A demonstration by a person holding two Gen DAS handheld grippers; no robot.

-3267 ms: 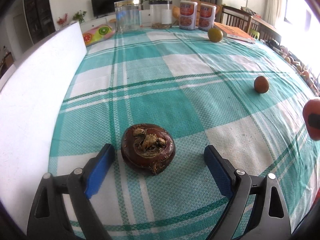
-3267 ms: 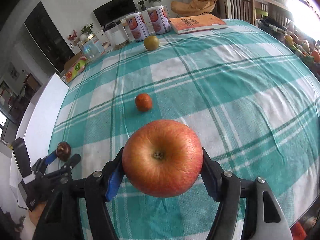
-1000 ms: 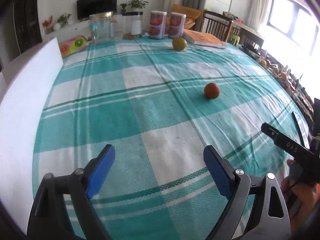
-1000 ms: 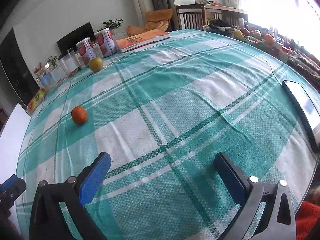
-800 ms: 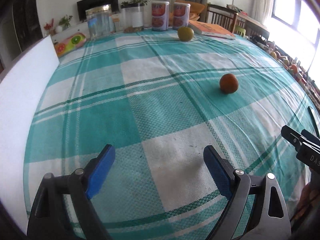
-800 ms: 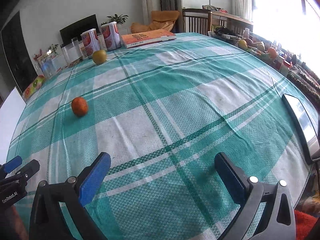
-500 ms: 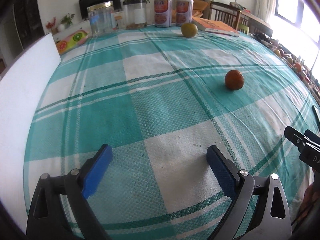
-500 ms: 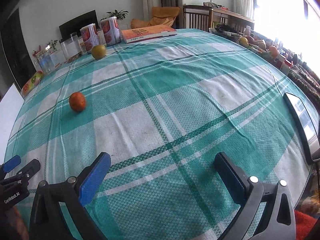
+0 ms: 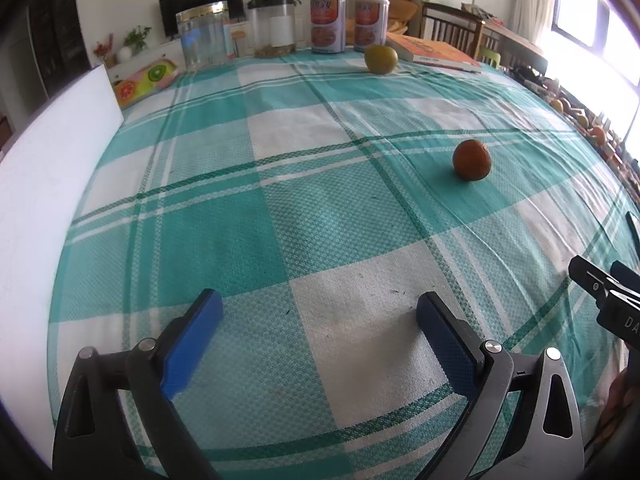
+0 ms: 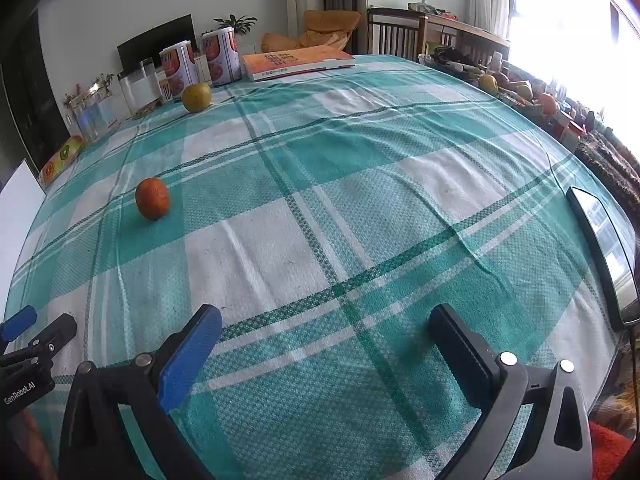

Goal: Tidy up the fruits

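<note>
An orange (image 9: 472,159) lies on the green checked tablecloth (image 9: 304,232), right of centre and well beyond my left gripper (image 9: 318,304). The left jaws are opening, with only cloth between them. A yellow-green fruit (image 9: 381,59) sits at the far edge near the cans. In the right wrist view the orange (image 10: 152,198) is to the far left and the yellow-green fruit (image 10: 196,97) further back. My right gripper (image 10: 325,316) is open and holds nothing. Each gripper's tip shows at the edge of the other's view.
A white board (image 9: 48,168) stands along the left edge. Glass jars (image 9: 206,36), two cans (image 9: 328,24) and an orange book (image 9: 436,52) line the far edge. A dark tablet (image 10: 604,248) lies at the right edge, with more fruit (image 10: 520,88) beyond it.
The brown fruit and the apple held earlier are gone from both grippers. Over the last second the left gripper sank closer to the cloth and its jaws widened slightly.
</note>
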